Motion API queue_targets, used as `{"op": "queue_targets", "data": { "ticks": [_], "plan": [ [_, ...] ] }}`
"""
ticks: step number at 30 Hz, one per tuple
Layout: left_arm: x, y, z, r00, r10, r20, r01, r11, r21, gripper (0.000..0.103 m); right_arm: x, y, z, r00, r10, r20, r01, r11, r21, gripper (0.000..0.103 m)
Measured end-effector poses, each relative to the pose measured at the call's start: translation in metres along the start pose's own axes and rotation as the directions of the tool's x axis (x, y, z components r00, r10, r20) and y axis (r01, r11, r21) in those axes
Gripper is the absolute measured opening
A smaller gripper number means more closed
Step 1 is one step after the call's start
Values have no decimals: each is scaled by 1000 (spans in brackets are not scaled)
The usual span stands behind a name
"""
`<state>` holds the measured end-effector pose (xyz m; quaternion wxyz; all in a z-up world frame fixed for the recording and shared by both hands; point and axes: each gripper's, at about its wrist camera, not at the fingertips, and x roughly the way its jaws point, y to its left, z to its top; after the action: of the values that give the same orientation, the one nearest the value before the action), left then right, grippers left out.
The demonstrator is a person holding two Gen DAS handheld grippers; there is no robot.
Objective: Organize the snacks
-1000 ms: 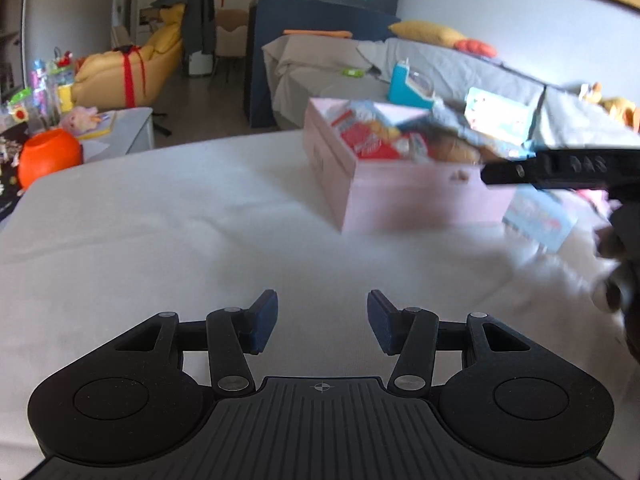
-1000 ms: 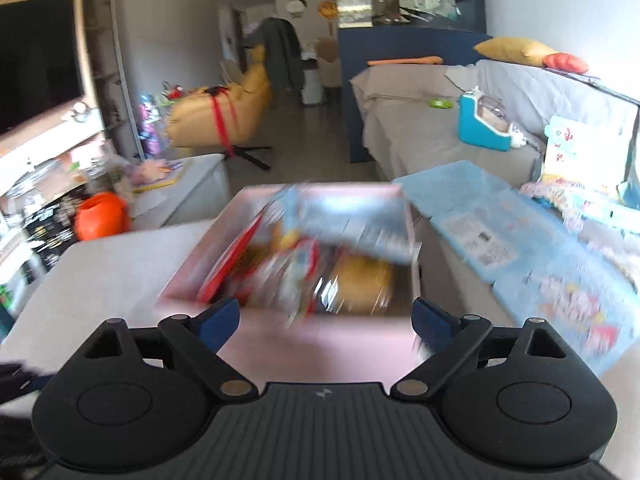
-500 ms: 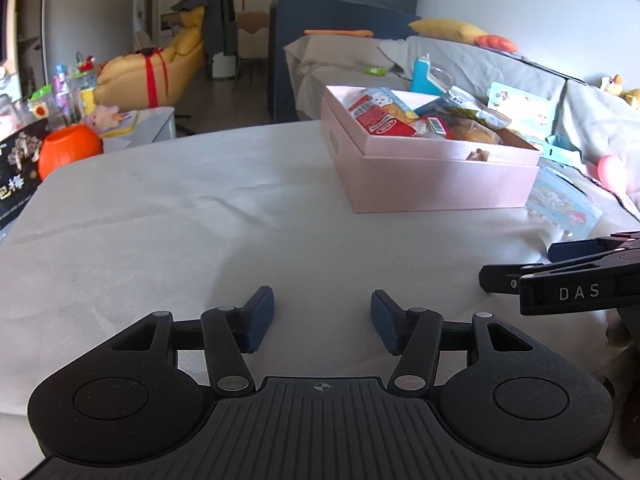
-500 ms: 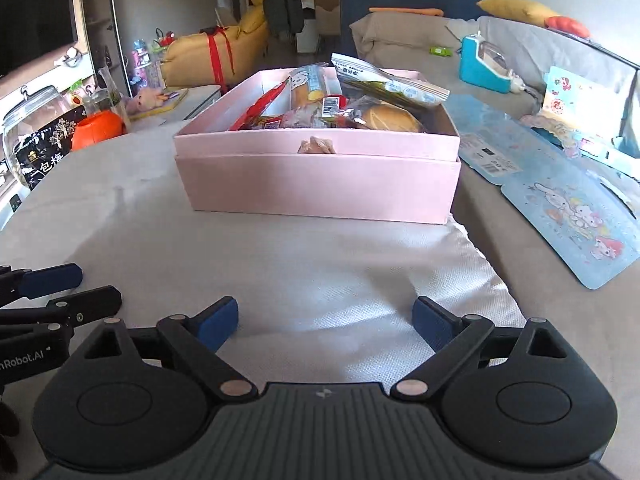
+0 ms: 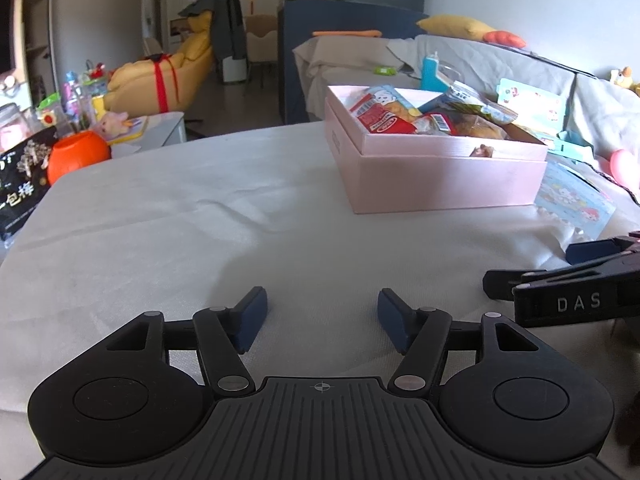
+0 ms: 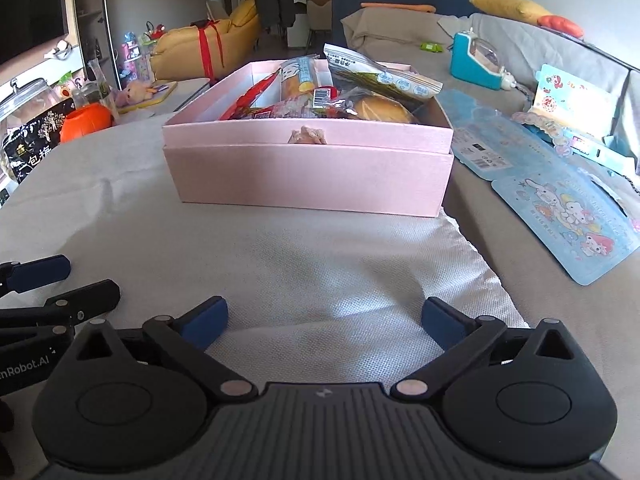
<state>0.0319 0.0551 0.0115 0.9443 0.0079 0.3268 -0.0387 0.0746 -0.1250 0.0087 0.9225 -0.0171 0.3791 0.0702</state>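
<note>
A pink box (image 5: 440,176) (image 6: 308,176) full of packaged snacks (image 5: 380,116) (image 6: 344,92) stands on a table under a white cloth (image 5: 200,216) (image 6: 320,272). My left gripper (image 5: 322,316) hovers low over the cloth, well short of the box, its jaws opening with nothing between them. My right gripper (image 6: 324,320) is also low over the cloth in front of the box, jaws opening wide and empty. Each gripper shows at the edge of the other's view.
An orange pumpkin-shaped pot (image 5: 78,156) and a black snack bag (image 5: 20,188) sit at the table's left edge. Blue cartoon cards (image 6: 568,208) lie on the grey sofa right of the box. A yellow armchair (image 5: 160,80) stands behind.
The right gripper dropped from above the box to low over the cloth in front of it. Both grippers' jaws have spread wider.
</note>
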Motion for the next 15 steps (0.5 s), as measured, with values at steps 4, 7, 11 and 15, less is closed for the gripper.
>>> {"op": "queue_targets", "data": {
  "ticks": [4,7,11,15],
  "plan": [
    [3,-5,2,1000,27,-1,-27,1000,1,68,-2,2,-8,999,-14,50,14,1000,10,103],
    [3,-5,3,1000,27,-1,-27,1000,1,69,-3,4,-13,997,-32,75,30,999,20,103],
    [3,-8,3,999,34,1,-34,999,2,69,-3,3,-12,997,-31,76,29,999,24,103],
    [4,-9,3,999,44,0,-44,999,-3,69,-3,3,-12,997,-31,75,30,999,23,103]
  ]
}}
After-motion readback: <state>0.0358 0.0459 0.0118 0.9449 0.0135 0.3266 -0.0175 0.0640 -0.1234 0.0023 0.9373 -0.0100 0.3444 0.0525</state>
